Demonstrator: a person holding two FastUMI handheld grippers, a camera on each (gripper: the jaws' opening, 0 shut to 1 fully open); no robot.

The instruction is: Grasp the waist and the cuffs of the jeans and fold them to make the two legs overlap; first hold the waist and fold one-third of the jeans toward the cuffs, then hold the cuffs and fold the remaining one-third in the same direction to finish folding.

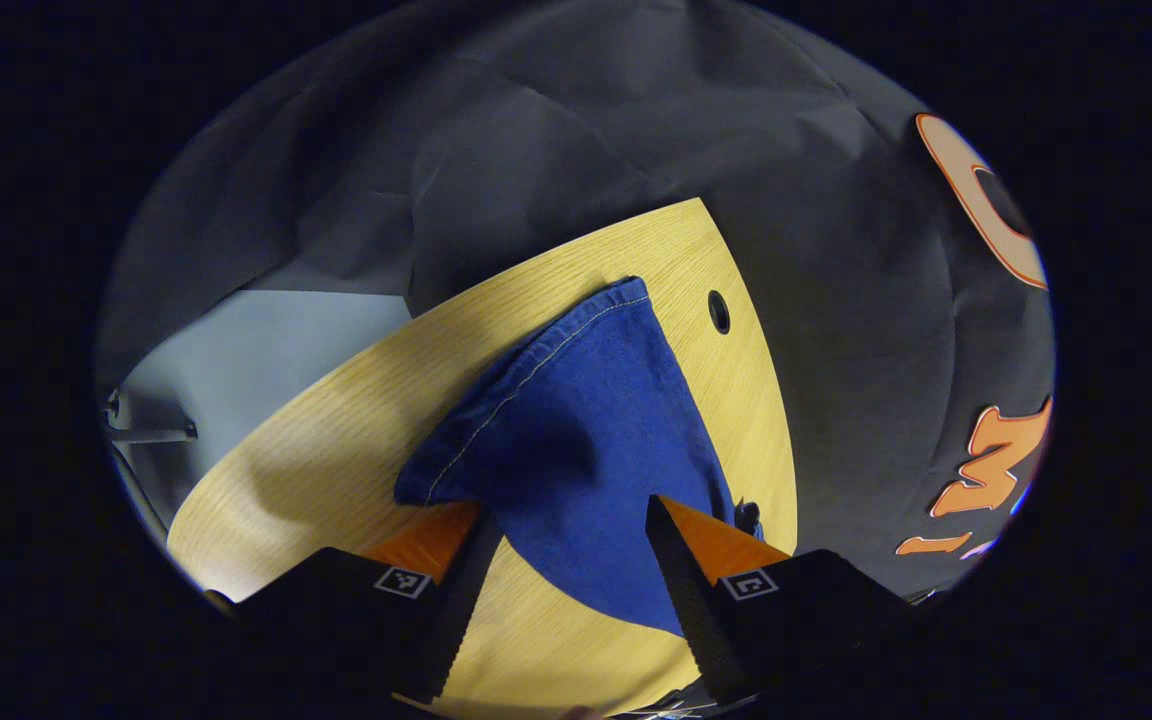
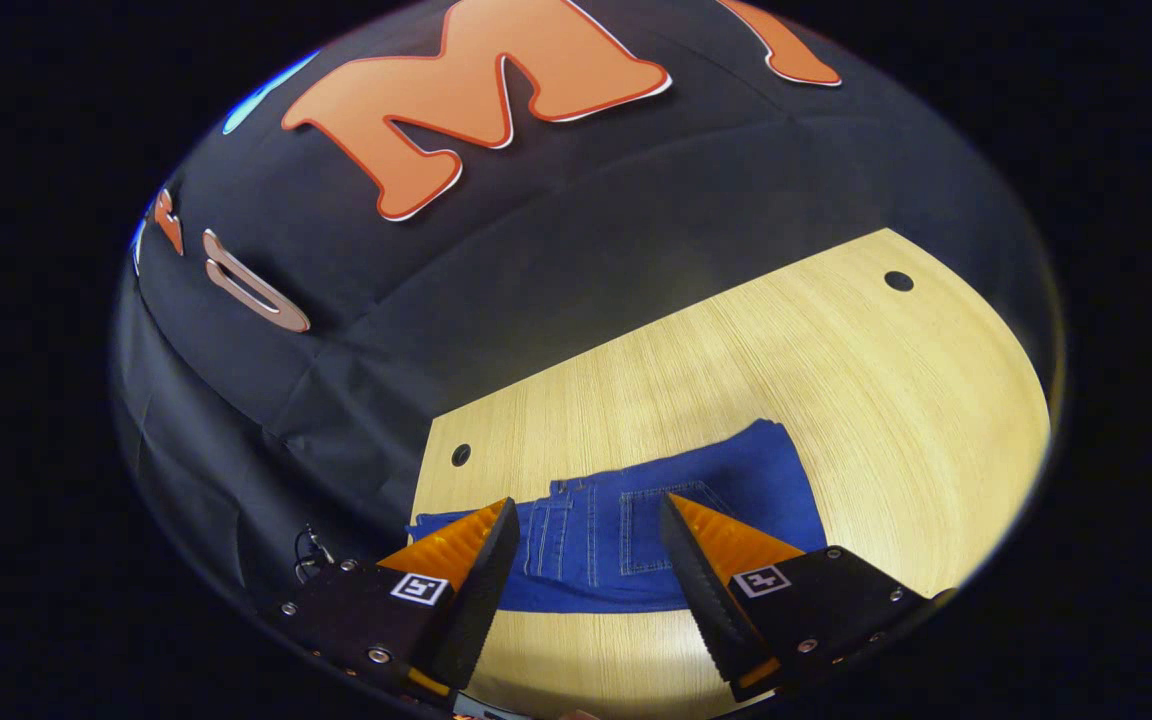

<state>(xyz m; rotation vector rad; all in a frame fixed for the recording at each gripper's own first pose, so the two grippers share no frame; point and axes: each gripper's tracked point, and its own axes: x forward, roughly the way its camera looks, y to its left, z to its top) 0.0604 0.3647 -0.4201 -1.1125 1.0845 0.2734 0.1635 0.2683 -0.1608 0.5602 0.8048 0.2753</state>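
Observation:
Blue jeans (image 1: 576, 450) lie on the light wooden table (image 1: 336, 440). In the left gripper view a leg end with a stitched hem reaches toward the table's far edge. My left gripper (image 1: 571, 515) hovers open above the denim, nothing between its fingers. In the right gripper view the jeans (image 2: 626, 535) lie flat across the table (image 2: 736, 370), with a back pocket and waist seams facing up. My right gripper (image 2: 586, 520) is open above that pocket area, apart from the cloth.
Black cloth walls stand behind the table on both sides. A round cable hole (image 1: 719, 312) sits near the table's far edge; two more holes (image 2: 899, 281) (image 2: 461, 455) mark the corners in the right gripper view. Bare wood spreads right of the jeans.

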